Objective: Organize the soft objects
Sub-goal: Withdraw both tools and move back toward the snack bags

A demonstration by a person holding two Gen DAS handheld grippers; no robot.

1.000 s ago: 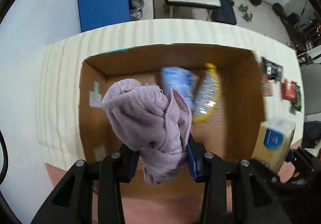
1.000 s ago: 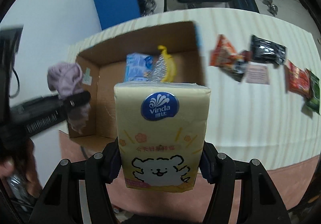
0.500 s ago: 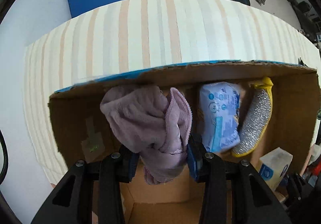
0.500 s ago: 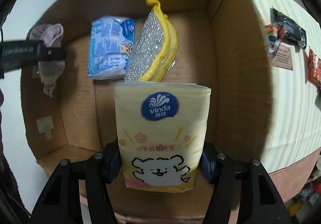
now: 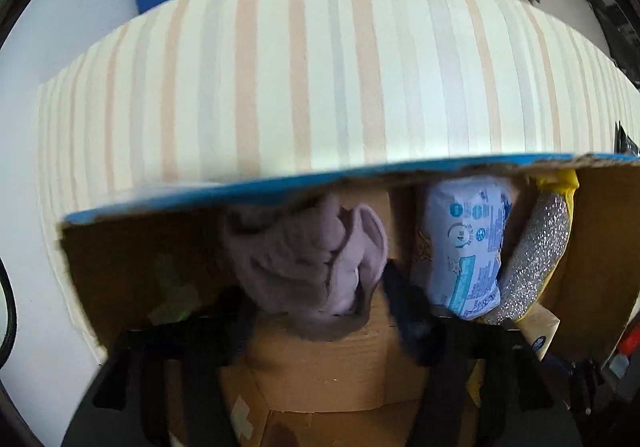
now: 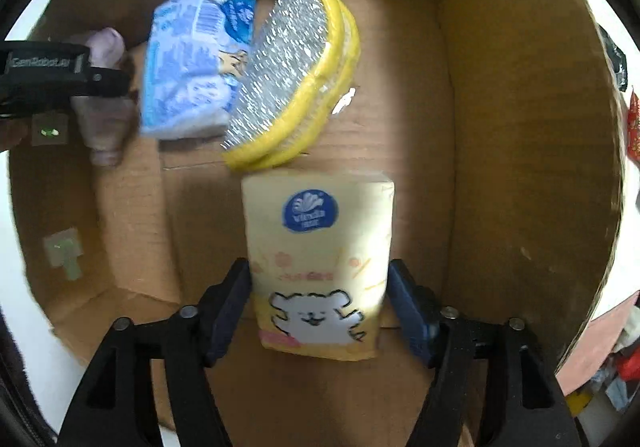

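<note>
Both grippers are down inside the cardboard box [image 6: 500, 127]. My left gripper [image 5: 316, 287] has opened around the purple cloth [image 5: 308, 259], which lies on the box floor by the far wall; the cloth also shows in the right wrist view [image 6: 104, 119]. My right gripper [image 6: 320, 295] has its jaws spread beside the yellow Vinda tissue pack [image 6: 320, 259], which rests on the box floor. A blue tissue pack [image 6: 192, 67] and a yellow and silver sponge pack [image 6: 296, 63] lie further in.
The box's blue-edged far wall [image 5: 320, 175] stands close in front of the left gripper, with the striped table [image 5: 320, 67] beyond. Snack packets [image 6: 632, 123] lie outside the box on the right. The left gripper's body [image 6: 48, 67] reaches in from the left.
Both grippers dropped deeper into the box and opened. The cloth and the yellow tissue pack came out of the grip and now rest on the box floor.
</note>
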